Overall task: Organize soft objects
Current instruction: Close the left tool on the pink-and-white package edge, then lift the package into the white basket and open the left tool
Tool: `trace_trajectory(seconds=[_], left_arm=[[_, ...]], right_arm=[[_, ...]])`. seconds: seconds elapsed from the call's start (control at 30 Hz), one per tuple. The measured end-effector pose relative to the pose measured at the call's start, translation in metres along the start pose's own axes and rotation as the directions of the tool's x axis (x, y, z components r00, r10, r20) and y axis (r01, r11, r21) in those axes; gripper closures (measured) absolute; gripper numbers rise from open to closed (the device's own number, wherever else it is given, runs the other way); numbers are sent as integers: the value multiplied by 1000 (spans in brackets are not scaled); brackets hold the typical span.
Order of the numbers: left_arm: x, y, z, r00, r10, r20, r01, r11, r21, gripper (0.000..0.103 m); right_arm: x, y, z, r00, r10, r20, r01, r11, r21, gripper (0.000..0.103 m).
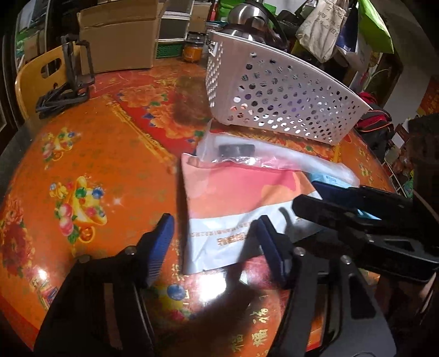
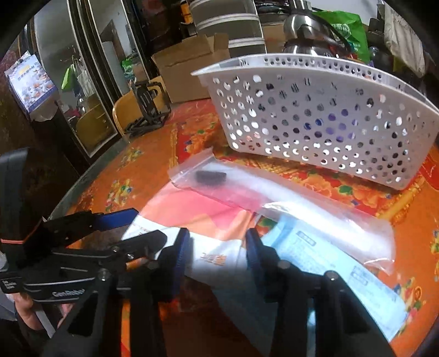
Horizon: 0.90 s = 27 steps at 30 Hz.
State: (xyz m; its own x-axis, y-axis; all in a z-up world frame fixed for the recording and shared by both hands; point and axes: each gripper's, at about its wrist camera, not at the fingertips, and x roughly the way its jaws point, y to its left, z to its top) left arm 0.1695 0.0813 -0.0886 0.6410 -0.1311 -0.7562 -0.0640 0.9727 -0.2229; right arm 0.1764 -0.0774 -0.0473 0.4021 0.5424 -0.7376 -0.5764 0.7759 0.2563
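Note:
A flat pink, orange and white mailer bag point(image 1: 233, 197) point(image 2: 192, 217) lies on the orange patterned table point(image 1: 96, 142). Across its far edge lies a clear zip bag point(image 1: 288, 162) point(image 2: 301, 203) with a small dark item inside, and a light blue packet point(image 2: 315, 247) sits to its right. My left gripper point(image 1: 216, 247) point(image 2: 137, 228) is open, its blue pads straddling the mailer's near left corner without touching it. My right gripper point(image 2: 218, 255) point(image 1: 310, 196) is open more narrowly over the mailer's right side. A white perforated basket point(image 1: 274, 90) point(image 2: 315, 115) stands behind.
A black folding stand point(image 1: 68, 79) and a wooden chair back point(image 1: 35, 79) are at the far left. A cardboard box point(image 1: 118, 35), a jar point(image 1: 192, 46) and a steel kettle point(image 1: 244, 16) stand at the back. Hanging bags point(image 1: 321, 27) crowd the far right.

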Motion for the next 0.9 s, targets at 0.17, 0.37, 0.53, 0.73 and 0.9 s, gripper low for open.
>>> trace_trajectory(seconds=[0.17, 0.37, 0.53, 0.73, 0.9], left_arm=[[3, -1, 2, 1000, -13, -3, 13, 1000, 11, 64], [3, 5, 3, 999, -48, -8, 48, 999, -14, 75], [1, 6, 1, 999, -50, 3, 50, 999, -16, 80], [-17, 11, -3, 997, -50, 56, 52, 998, -28, 96], [-37, 8, -10, 994, -48, 97, 50, 999, -16, 96]], right_arm=[[7, -2, -1, 1000, -3, -18, 3, 1000, -16, 76], [11, 3, -3, 1000, -23, -18, 22, 999, -50, 81], [16, 11, -2, 998, -51, -24, 49, 995, -88, 87], [3, 7, -3, 999, -39, 17, 41, 996, -80, 95], [-13, 19, -7, 997, -50, 60, 57, 991, -118, 95]])
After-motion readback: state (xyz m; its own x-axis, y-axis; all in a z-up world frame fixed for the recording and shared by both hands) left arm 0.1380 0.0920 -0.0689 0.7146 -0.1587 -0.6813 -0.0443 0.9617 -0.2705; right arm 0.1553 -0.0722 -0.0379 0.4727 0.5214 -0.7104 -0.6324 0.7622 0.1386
